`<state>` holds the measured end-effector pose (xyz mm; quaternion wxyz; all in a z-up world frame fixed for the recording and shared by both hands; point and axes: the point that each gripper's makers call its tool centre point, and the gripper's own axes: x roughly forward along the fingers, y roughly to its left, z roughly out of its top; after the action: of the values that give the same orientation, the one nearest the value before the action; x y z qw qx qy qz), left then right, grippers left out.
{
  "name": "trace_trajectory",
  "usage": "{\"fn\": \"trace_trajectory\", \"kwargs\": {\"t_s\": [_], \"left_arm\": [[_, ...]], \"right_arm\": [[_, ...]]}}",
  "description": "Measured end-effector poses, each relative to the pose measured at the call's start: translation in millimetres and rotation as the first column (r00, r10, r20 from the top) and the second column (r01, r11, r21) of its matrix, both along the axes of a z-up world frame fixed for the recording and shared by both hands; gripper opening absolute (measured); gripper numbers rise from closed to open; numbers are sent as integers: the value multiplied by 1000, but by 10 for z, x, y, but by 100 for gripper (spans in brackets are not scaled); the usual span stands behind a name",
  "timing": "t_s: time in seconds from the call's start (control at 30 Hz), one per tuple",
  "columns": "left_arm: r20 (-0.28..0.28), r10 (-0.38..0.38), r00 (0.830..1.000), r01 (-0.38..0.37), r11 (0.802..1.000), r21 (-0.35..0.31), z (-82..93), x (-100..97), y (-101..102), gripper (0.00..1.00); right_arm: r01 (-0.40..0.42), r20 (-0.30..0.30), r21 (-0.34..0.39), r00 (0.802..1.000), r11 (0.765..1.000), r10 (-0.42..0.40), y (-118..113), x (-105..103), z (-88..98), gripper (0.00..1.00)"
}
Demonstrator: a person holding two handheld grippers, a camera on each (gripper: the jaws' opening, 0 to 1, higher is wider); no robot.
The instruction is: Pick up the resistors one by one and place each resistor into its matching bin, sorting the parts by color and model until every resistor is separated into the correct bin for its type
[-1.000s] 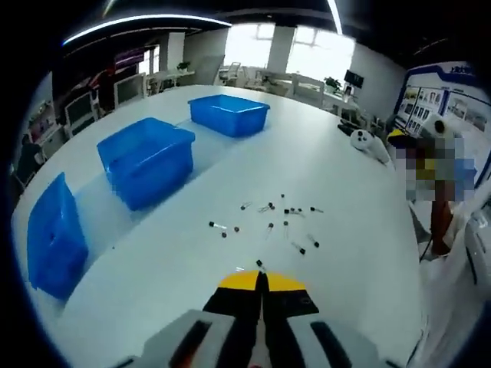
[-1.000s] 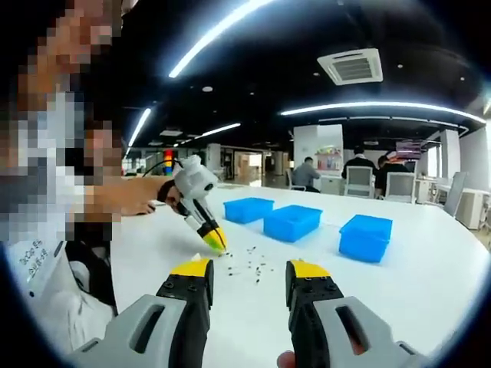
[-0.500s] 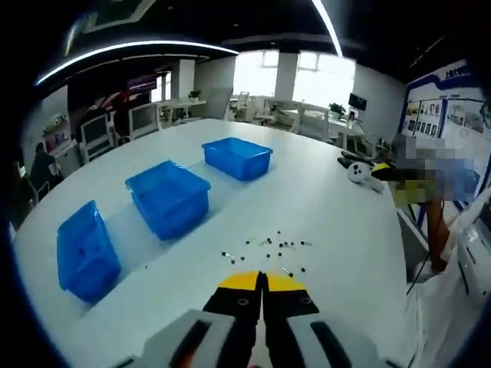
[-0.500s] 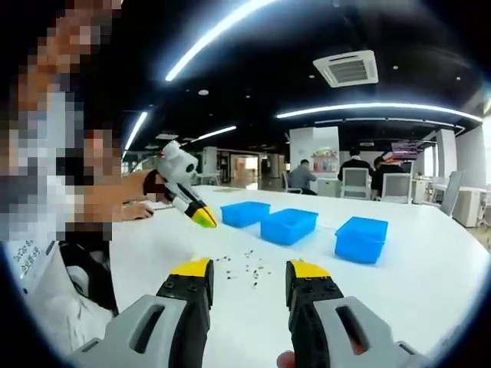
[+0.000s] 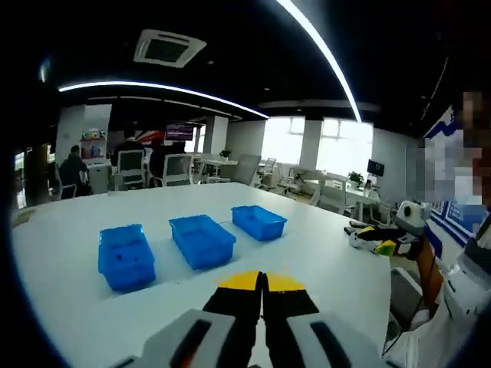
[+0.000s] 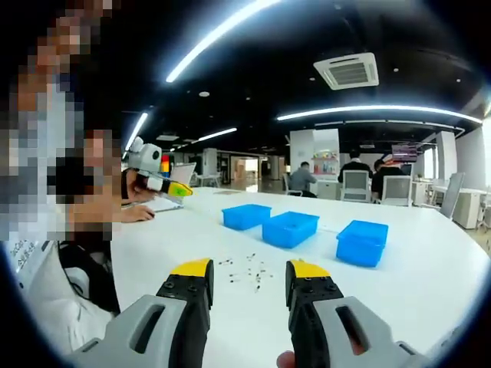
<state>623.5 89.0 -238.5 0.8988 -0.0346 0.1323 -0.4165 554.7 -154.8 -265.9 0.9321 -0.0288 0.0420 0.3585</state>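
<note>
Several small resistors lie scattered on the white table, just beyond my right gripper, whose jaws stand open and empty. Three blue bins sit in a row behind the pile. My left gripper is held up in the air at the left, well above the table, its yellow tips shut. In the left gripper view its jaws are pressed together; anything pinched between them is too small to see. The same bins show there.
A person's hand and sleeve hold the left gripper at the left. The right gripper shows at the table's right edge. Seated people and chairs line the back of the room.
The left gripper has lifted off the table at the edge of the resistor pile and swung up and away, jaws still shut. Its view now looks level across the room. The right gripper has stayed put.
</note>
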Motion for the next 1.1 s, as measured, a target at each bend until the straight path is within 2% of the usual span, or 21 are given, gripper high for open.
{"fn": "trace_trajectory", "kwargs": {"t_s": [0.13, 0.4, 0.67, 0.7, 0.77, 0.8, 0.83, 0.87, 0.93, 0.97, 1.0, 1.1], "left_arm": [[21, 66, 998, -64, 995, -72, 10, -27, 155, 4], [32, 106, 994, -98, 979, -181, 96, -106, 273, 4], [25, 104, 994, -98, 980, -175, 66, -56, 203, 4], [20, 94, 995, -90, 983, -159, 36, -58, 180, 4], [-9, 57, 998, -58, 997, -52, -173, -67, 50, 4], [-16, 16, 1000, -16, 1000, 22, -299, -96, -37, 4], [2, -7, 1000, 7, 994, 108, -421, -96, -112, 4], [18, -16, 1000, 12, 980, 196, -544, -81, -168, 7], [18, -85, 996, 72, 927, 368, -806, -91, -288, 23], [5, -101, 995, 90, 911, 402, -881, -88, -326, 30], [-15, -119, 993, 114, 897, 427, -964, -82, -391, 31], [-62, -145, 987, 157, 873, 462, -1084, 18, -543, 30]], "right_arm": [[1, -2, 0, 1000, 1000, -1, -3, 7, -10, 40], [6, -5, 0, 1000, 1000, -6, -19, -2, -23, 40], [7, -5, -1, 1000, 1000, -7, -27, -22, -32, 40], [7, -5, 0, 1000, 1000, -7, -28, -23, -34, 40], [8, -6, 0, 1000, 1000, -8, -31, -26, -38, 40], [7, -7, 0, 1000, 1000, -7, -30, -29, -42, 40], [7, -7, 0, 1000, 1000, -7, -28, -29, -45, 40], [6, -8, 0, 1000, 1000, -6, -25, -32, -49, 40], [4, -9, -2, 1000, 1000, -4, -17, -40, -57, 40], [3, -10, -1, 1000, 1000, -3, -17, -43, -58, 40], [4, -9, -2, 1000, 1000, -4, -19, -44, -56, 40], [6, -6, 1, 1000, 1000, -6, -30, -49, -45, 40]]}}
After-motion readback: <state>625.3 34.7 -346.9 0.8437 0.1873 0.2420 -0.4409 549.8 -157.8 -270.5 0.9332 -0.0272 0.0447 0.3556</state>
